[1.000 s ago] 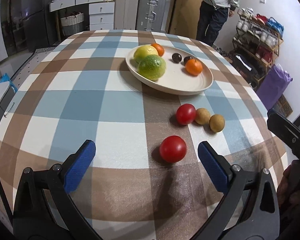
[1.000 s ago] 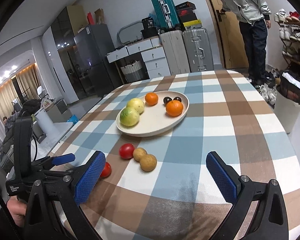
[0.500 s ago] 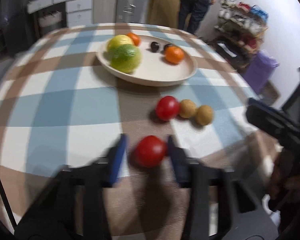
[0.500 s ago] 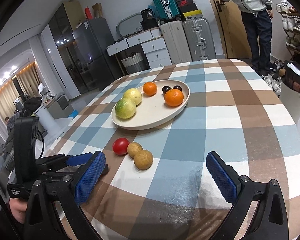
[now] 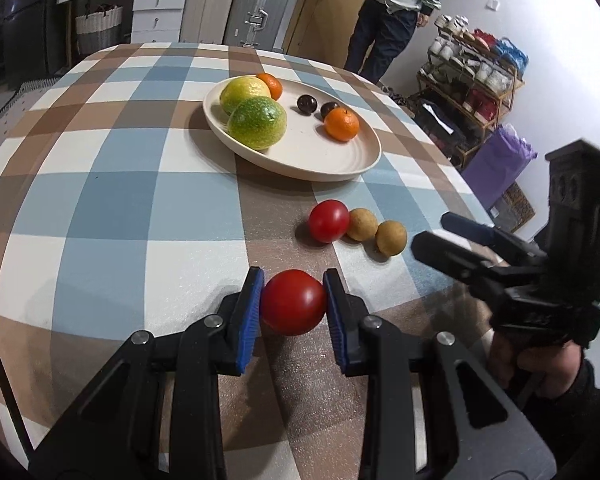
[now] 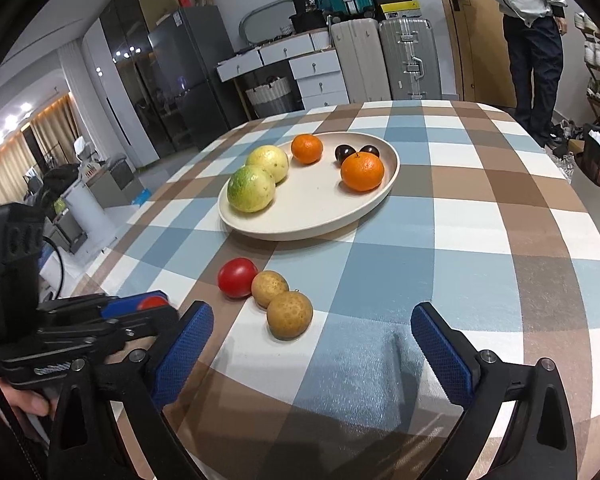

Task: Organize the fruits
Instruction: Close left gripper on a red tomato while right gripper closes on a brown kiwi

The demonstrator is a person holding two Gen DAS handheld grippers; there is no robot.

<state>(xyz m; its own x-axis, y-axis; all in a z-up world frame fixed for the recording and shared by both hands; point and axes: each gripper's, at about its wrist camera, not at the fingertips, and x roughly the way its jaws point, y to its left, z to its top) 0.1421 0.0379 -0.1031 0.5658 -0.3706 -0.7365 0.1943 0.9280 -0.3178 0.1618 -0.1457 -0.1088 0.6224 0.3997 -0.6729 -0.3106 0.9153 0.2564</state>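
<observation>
Left gripper (image 5: 293,304) has closed on tomato (image 5: 293,302); right gripper (image 6: 312,344) agape

Left gripper clamped, right gripper spread

The black left gripper (image 5: 293,302) pinched a red tomato (image 5: 293,303) between blue pads; the black right gripper (image 6: 312,354) hovered, jaws wide apart.

One red tomato (image 5: 293,302) sits near the desk's front edge, pinched between blue jaws. A second red tomato (image 5: 329,221) lies further in, touching one of two brown round fruits (image 5: 391,238) in a row. The cream plate (image 5: 340,162) mid-desk holds a green citrus (image 5: 257,122), a yellow one, two oranges and two dark fruits.
</observation>
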